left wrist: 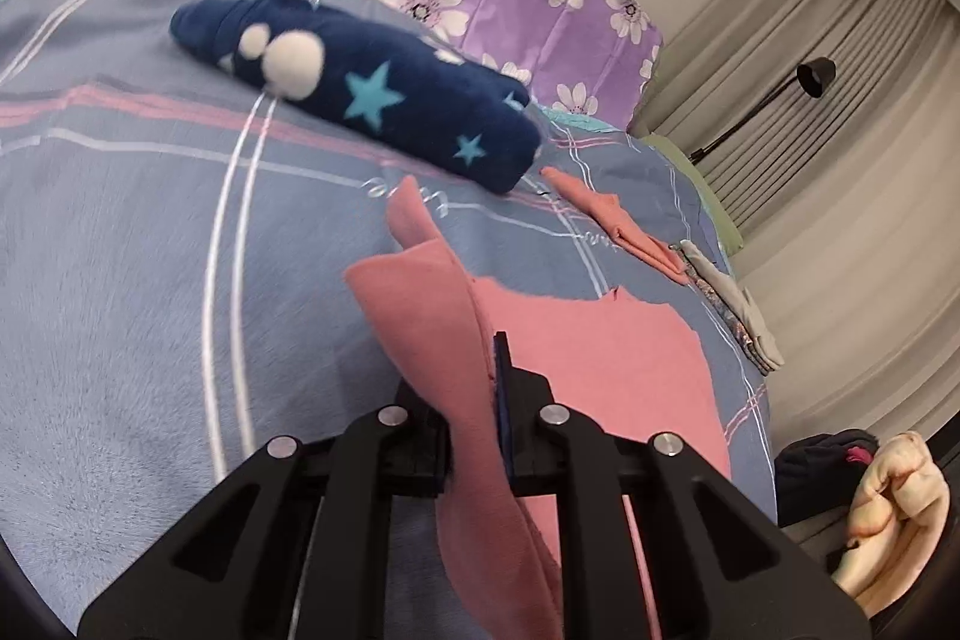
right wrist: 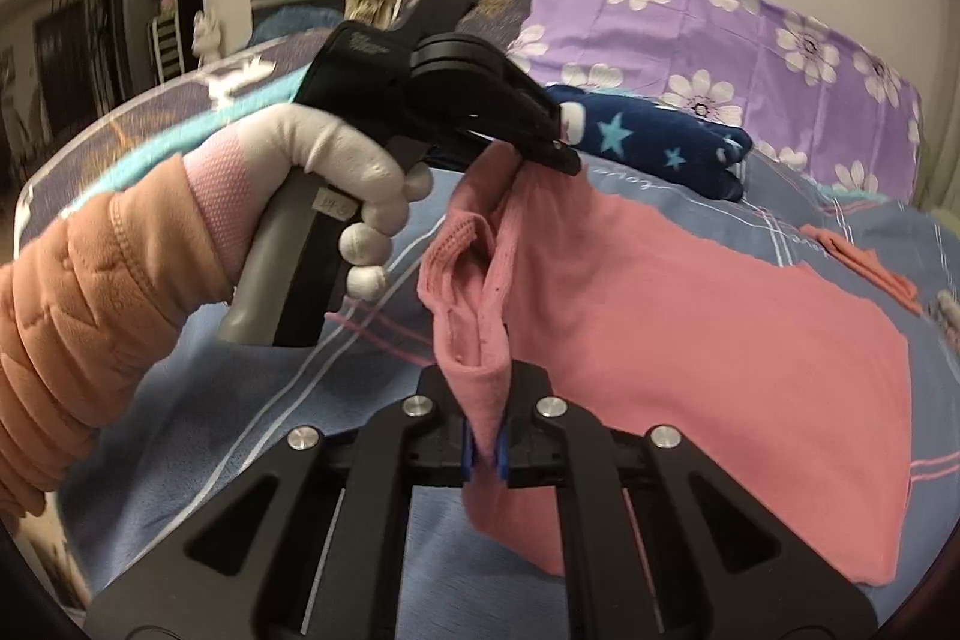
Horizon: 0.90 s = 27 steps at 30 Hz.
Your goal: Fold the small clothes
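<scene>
Gripping the near edge of the pink garment [right wrist: 690, 304] in both closed grippers, left gripper [right wrist: 555, 148] further out, right gripper [right wrist: 486, 451] nearer, lifting it off the blue bedspread [left wrist: 150, 250], apparently readying a fold.

A: Left claw [right wrist: 555, 148]?
B: Jaws clamped, tilted downward; gloved left hand [right wrist: 354, 184] wraps the grip, quilted sleeve [right wrist: 78, 310] behind.
A: Right claw [right wrist: 487, 451]?
B: Near, jaws pinched tight, angled down.
</scene>
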Each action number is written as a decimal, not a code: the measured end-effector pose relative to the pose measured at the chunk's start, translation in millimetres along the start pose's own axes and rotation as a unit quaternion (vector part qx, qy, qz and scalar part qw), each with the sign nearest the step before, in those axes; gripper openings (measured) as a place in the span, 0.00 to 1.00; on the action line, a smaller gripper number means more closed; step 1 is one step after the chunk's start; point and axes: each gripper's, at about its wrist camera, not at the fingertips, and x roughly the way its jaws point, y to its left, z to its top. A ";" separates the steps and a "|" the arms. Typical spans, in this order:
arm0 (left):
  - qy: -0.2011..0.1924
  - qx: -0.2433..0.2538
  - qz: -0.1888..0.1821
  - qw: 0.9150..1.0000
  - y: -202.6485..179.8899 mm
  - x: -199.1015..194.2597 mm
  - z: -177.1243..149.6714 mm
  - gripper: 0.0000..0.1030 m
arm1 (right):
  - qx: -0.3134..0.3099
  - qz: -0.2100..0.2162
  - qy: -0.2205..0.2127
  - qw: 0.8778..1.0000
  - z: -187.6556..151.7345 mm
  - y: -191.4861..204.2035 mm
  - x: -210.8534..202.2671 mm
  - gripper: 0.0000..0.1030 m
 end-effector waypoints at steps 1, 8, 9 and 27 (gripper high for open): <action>-0.001 0.002 0.001 1.000 -4.8 -0.2 1.6 0.11 | 0.011 0.003 -0.003 1.000 0.5 -7.8 -4.3 0.05; -0.002 0.012 0.020 1.000 -41.8 8.8 9.4 0.11 | 0.082 0.022 -0.019 0.996 -9.1 -55.1 -27.0 0.05; -0.001 0.015 0.025 1.000 -48.1 11.5 10.3 0.11 | 0.090 0.024 -0.020 0.995 -11.5 -59.7 -29.7 0.04; 0.041 0.095 0.046 0.994 -186.1 105.8 6.4 0.10 | 0.235 0.031 -0.056 0.970 -68.7 -180.7 -81.9 0.04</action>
